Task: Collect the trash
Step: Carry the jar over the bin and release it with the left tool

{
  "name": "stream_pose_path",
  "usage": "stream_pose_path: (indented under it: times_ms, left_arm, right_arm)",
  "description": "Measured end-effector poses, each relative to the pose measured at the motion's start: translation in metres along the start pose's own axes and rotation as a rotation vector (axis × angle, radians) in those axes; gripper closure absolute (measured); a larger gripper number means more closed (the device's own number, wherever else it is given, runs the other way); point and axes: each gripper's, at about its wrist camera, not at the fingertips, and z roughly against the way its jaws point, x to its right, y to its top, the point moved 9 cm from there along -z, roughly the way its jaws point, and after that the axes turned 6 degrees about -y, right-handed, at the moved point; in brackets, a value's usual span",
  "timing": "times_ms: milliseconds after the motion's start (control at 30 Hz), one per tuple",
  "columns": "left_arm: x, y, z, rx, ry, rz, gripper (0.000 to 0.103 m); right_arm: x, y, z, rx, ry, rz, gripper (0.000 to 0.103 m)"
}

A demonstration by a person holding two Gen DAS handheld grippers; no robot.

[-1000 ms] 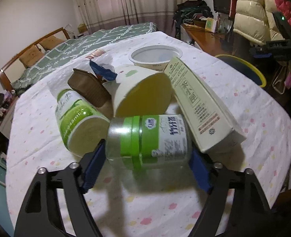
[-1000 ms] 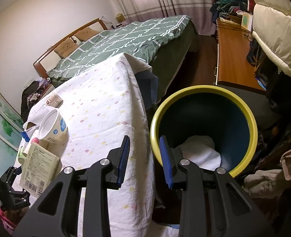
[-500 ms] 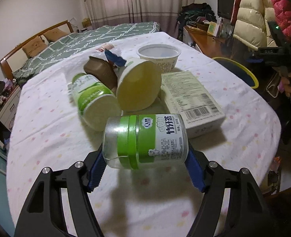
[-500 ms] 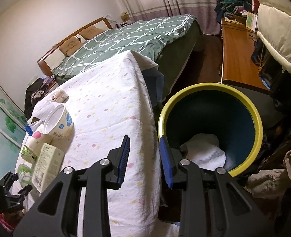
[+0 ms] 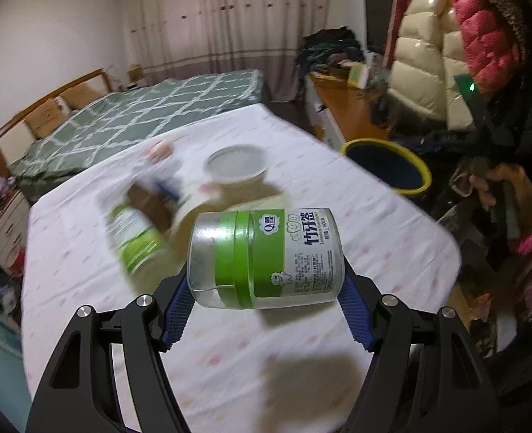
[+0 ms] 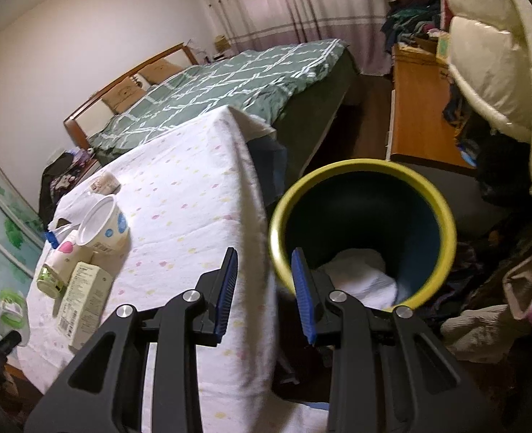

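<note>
- The yellow-rimmed bin (image 6: 363,231) stands on the floor beside the table (image 6: 193,195), right of centre, with white crumpled paper (image 6: 359,274) at its bottom.
- A white cup (image 6: 101,223) lies tipped among cartons at the left.
- The left gripper (image 5: 266,303) clamps a clear green-banded jar (image 5: 266,258) sideways, low centre, above the table.
- The right gripper (image 6: 264,288) stands narrowly apart, holding nothing, at the bin's rim.
</note>
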Motion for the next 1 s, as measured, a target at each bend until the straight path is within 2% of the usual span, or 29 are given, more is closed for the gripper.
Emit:
stream_pose_path:
  times_ms: [233, 467, 567, 767, 933, 1000]
  left_arm:
    - [0.05, 0.058, -0.055, -0.016, -0.123, -0.054, 0.032]
    - [0.122, 0.118, -0.132, -0.037, -0.216, -0.141, 0.032]
    - [0.15, 0.134, -0.167, -0.065, -0.263, -0.143, 0.032]
    - [0.206, 0.151, -0.234, -0.122, -0.305, -0.175, 0.032]
    - [0.228, 0.154, -0.286, -0.197, -0.332, -0.116, 0.032]
    - [0.228, 0.155, -0.296, -0.189, -0.31, -0.107, 0.02]
  right_arm:
    - [0.043, -0.01, 0.017, 0.023, -0.062, -0.054, 0.073]
    - [0.092, -0.029, 0.041, 0.052, -0.15, -0.11, 0.073]
    - [0.103, -0.039, 0.046, 0.05, -0.174, -0.119, 0.073]
    - [0.121, -0.051, 0.046, 0.032, -0.191, -0.141, 0.073]
    - [0.129, -0.056, 0.043, 0.019, -0.193, -0.154, 0.072]
    - [0.13, -0.058, 0.043, 0.019, -0.191, -0.166, 0.062]
